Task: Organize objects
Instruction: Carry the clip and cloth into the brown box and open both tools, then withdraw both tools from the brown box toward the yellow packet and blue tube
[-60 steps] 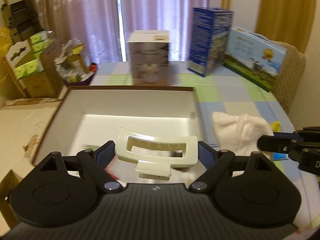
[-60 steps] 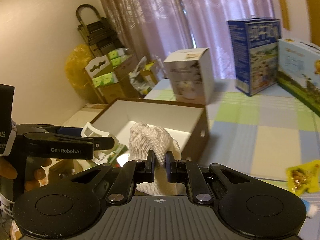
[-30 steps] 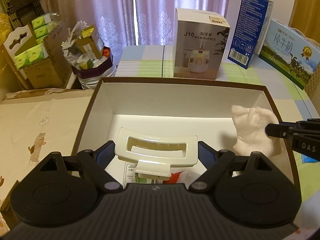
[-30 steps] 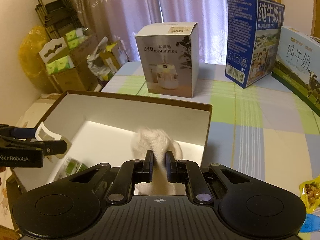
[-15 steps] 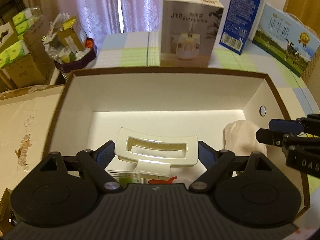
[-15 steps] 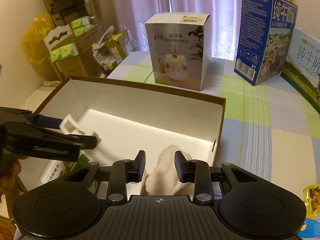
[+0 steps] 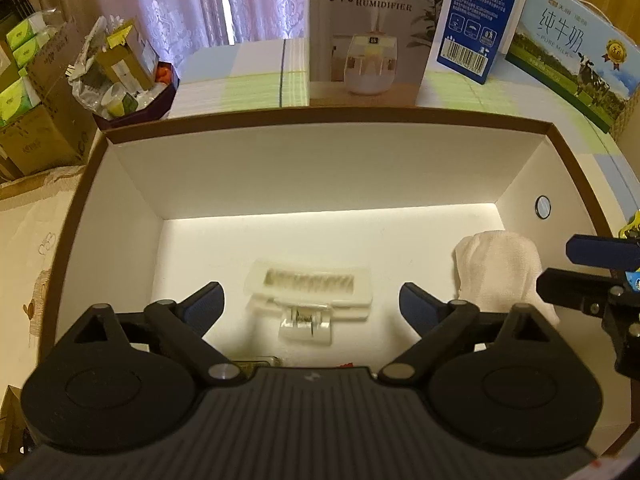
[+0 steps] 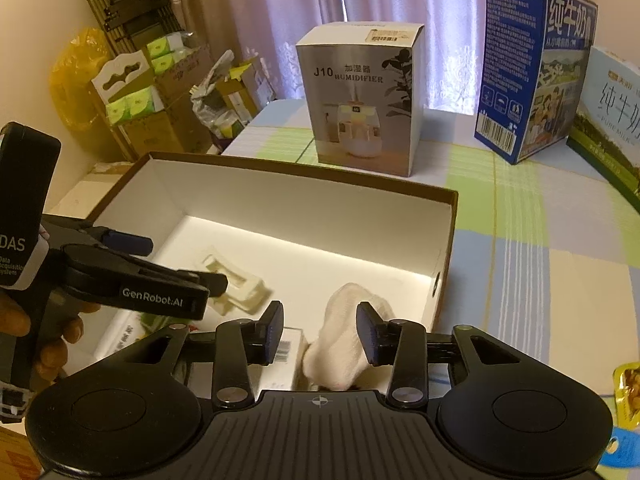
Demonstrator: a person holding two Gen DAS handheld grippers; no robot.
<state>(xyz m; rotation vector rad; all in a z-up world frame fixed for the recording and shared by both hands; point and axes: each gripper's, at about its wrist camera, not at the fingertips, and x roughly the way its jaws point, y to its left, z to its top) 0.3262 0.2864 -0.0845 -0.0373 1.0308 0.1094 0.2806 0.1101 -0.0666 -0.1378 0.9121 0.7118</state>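
Releasing step, judging by both claws over the open box [image 7: 320,168]; left claw [image 7: 312,300] spreading wide, nothing touching its pads, pale hair clip [image 7: 308,292] blurred below and between them, on or just above the box floor; right claw [image 8: 320,330] parting too, white cloth bundle [image 8: 344,340] between its pads but seemingly free of them, resting in the box's right near corner. Next, probably: lifting both claws straight out clear of the walls, then reaching for the yellow snack packet [image 8: 628,388] on the table [image 8: 540,260].
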